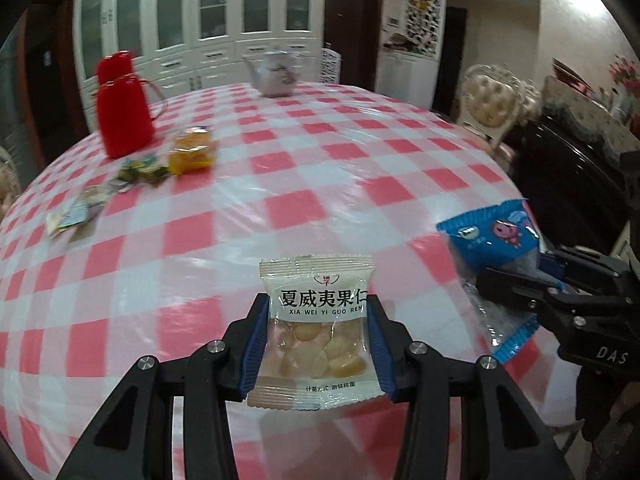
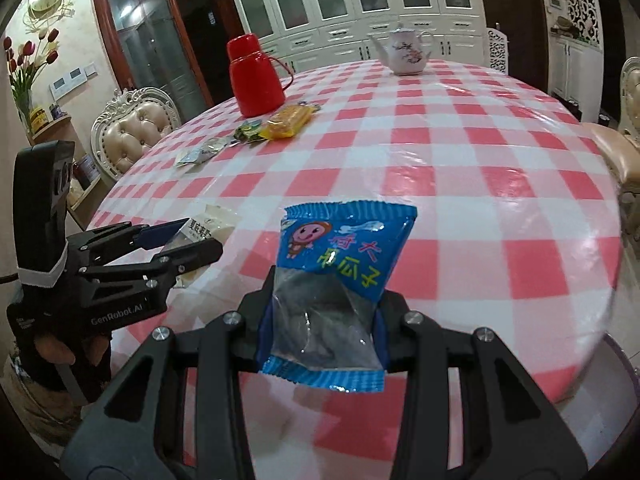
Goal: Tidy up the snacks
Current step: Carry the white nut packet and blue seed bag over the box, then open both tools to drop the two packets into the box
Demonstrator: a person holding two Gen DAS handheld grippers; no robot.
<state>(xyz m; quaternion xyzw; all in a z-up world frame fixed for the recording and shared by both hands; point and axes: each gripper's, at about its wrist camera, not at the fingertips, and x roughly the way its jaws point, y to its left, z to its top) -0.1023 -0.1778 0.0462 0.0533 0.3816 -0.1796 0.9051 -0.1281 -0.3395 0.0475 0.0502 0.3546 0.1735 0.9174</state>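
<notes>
My left gripper [image 1: 318, 320] is shut on a cream nut packet [image 1: 316, 328] and holds it above the checkered table [image 1: 280, 208]. My right gripper [image 2: 322, 312] is shut on a blue seed packet [image 2: 340, 276] above the near table edge. The right gripper also shows at the right of the left wrist view [image 1: 532, 284], with the blue packet [image 1: 492, 236]. The left gripper shows at the left of the right wrist view [image 2: 176, 244]. A yellow snack bag [image 2: 290, 120] and several small packets [image 2: 208, 150] lie in a row near the red flask.
A red thermos flask [image 2: 256, 76] stands at the far left of the table and a white teapot [image 2: 404, 50] at the far side. Padded chairs [image 2: 132, 132] stand around the table. Cabinets line the back wall.
</notes>
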